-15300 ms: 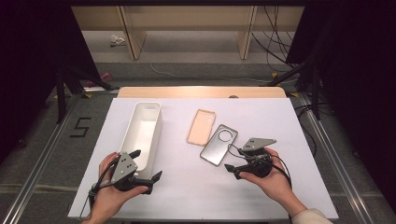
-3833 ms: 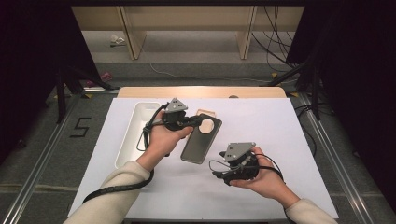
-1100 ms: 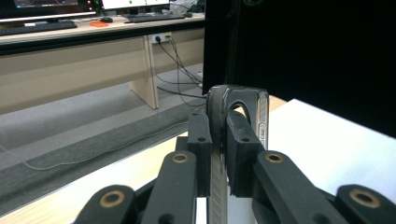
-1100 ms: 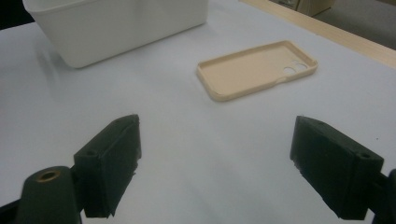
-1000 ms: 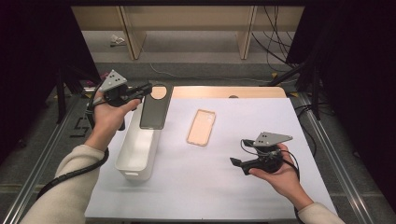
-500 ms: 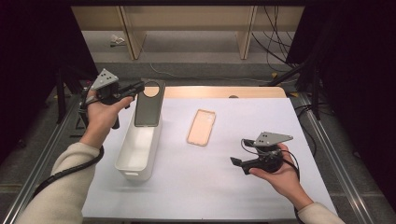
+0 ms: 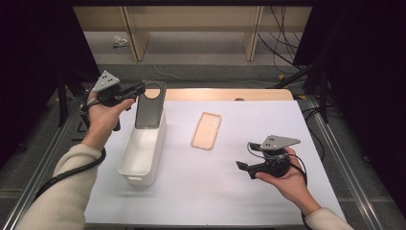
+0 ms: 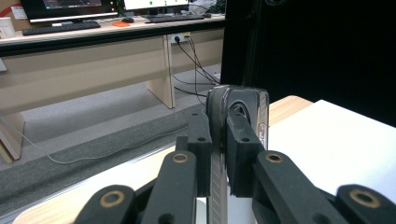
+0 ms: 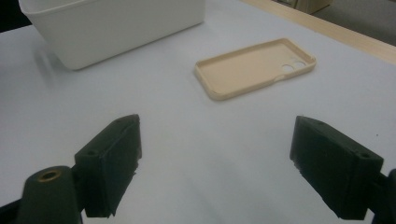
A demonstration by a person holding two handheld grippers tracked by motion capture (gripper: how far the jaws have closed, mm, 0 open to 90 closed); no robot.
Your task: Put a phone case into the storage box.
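High view puts the left claw (image 7: 140, 89) pinching a dark phone (image 7: 149, 106) upright above the white bin's (image 7: 139, 160) twelve-o'clock end. Best lower it straight, clear of the rim. The right claw (image 7: 242, 166) waits spread near four o'clock.

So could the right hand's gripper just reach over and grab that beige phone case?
Probably yes. The right gripper has open, empty jaws, and only bare white table lies between it and the phone case, which lies flat on its own.
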